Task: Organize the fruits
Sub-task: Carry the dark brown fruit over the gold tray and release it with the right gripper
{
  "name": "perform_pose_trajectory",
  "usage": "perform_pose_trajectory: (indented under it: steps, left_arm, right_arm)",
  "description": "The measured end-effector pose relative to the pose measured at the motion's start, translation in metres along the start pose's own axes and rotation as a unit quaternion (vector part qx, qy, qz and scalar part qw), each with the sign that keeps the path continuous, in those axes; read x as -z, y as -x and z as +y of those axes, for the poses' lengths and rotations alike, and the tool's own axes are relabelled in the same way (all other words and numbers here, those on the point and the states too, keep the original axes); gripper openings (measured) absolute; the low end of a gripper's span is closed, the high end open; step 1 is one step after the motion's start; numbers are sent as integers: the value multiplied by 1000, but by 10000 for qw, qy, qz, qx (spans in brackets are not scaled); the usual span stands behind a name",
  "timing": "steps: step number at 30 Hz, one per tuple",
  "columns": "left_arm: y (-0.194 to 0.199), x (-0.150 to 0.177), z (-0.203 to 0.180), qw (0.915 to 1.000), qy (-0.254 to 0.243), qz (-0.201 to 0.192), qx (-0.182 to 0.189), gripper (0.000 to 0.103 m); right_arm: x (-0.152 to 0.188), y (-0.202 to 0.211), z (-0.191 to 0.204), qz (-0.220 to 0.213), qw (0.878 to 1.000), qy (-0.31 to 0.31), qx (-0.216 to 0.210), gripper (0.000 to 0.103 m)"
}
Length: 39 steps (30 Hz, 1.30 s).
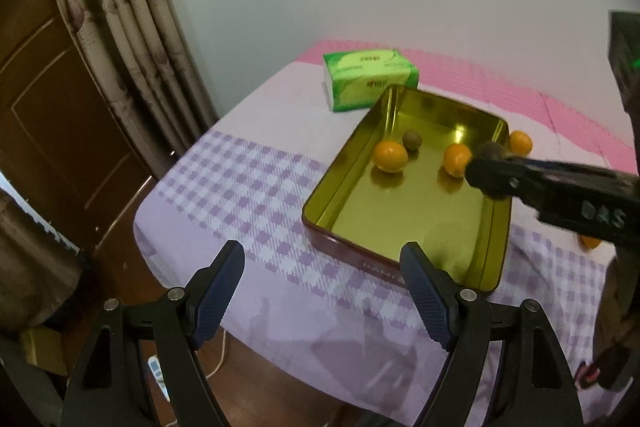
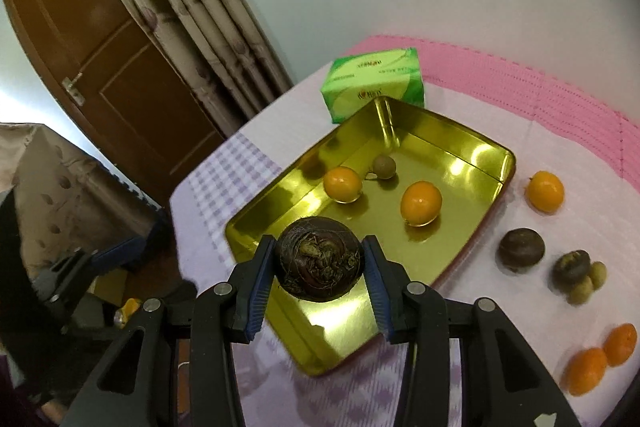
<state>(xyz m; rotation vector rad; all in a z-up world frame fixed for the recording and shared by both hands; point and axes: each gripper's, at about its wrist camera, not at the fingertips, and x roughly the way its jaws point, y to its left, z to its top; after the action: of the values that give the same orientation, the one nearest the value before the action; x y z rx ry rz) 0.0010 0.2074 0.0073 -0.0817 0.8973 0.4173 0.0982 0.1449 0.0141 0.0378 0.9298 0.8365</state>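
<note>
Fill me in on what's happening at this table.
A person is sorting fruit into a gold tin tray with two handheld tools. The right tool is clamped on a dark brown bulb-like fruit, holding it over the tray's near end. Two orange fruits and a small brown one already lie inside. The left tool hangs open and empty near the tray. More fruit waits on the cloth to the right.

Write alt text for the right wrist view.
The right gripper clamps a dark brown round fruit above the near end of a gold tin tray that holds two oranges and a small brown fruit. More fruit lies on the cloth to the tray's right, and a green tissue pack sits behind it.
</note>
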Motion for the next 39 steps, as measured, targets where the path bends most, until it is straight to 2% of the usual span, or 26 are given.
perform_pose_trajectory:
  steps: [10, 21, 39]
  left_arm:
    - [-10, 0, 3, 9999, -21, 155, 6, 82]
    - [-13, -1, 1, 9996, -73, 269, 38, 85]
    - [-18, 2, -4, 9990, -180, 409, 49, 86]
  right_arm:
    - [-12, -37, -19, 295, 9991, -265, 152, 40]
    - [-18, -58, -18, 476, 9982, -284, 235, 41]
    - [-25, -63, -21, 397, 9982, -355, 262, 42]
